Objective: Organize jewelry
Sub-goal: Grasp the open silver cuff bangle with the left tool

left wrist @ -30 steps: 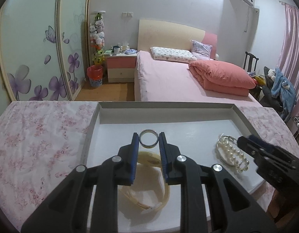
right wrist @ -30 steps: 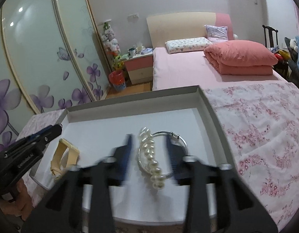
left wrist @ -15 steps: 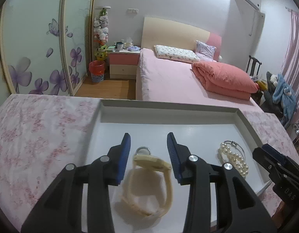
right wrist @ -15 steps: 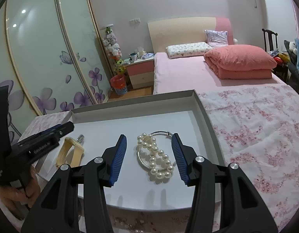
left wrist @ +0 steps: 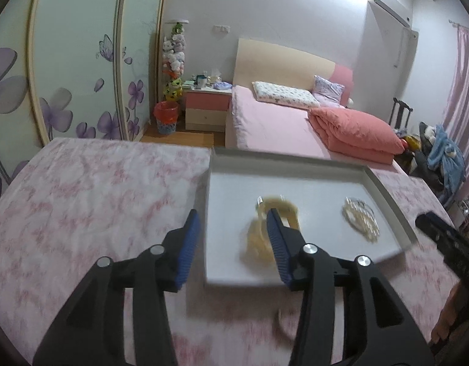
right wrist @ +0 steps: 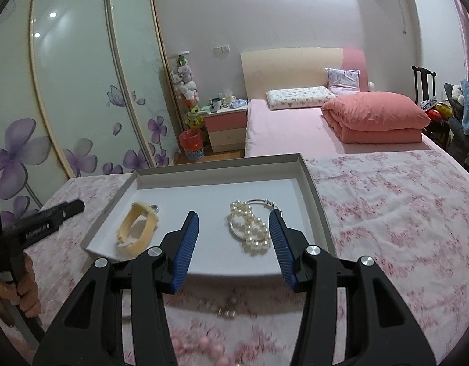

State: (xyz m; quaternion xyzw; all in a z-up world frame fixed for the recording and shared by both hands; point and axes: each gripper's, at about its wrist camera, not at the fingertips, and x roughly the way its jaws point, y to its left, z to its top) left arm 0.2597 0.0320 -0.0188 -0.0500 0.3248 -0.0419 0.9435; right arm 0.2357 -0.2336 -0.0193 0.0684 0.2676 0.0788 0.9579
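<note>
So right now both grippers look to be between picks: the left gripper (left wrist: 231,224) has its blue pads wide apart with nothing in them, hanging over the left edge of the tray (right wrist: 307,170), and the right gripper (right wrist: 234,222) is spread just as wide and empty, poised above the tray's near edge. Three pieces are already inside the shallow grey tray, which has a low raised rim and a smooth matte floor: a cream-coloured watch (right wrist: 137,228) with a soft rubbery-looking strap curled into a loop, a small metal ring (right wrist: 155,208) touching its far end, and a pearl bracelet (right wrist: 251,228) of glossy round beads lying across a thin silver bangle (right wrist: 266,203). My read is the job isn't finished, since on the flowery pink tablecloth (right wrist: 387,207) in front of the tray there's a blurry string of pink beads (right wrist: 201,349) and something small, pale and maybe metallic (right wrist: 227,312) that I can't make out. I'd guess the next move is dropping one gripper down to those loose bits. Beads are round and slippery and a strand drapes, so it calls for a low pinch across the strand rather than on a single bead, and care not to snag the soft cloth.
</note>
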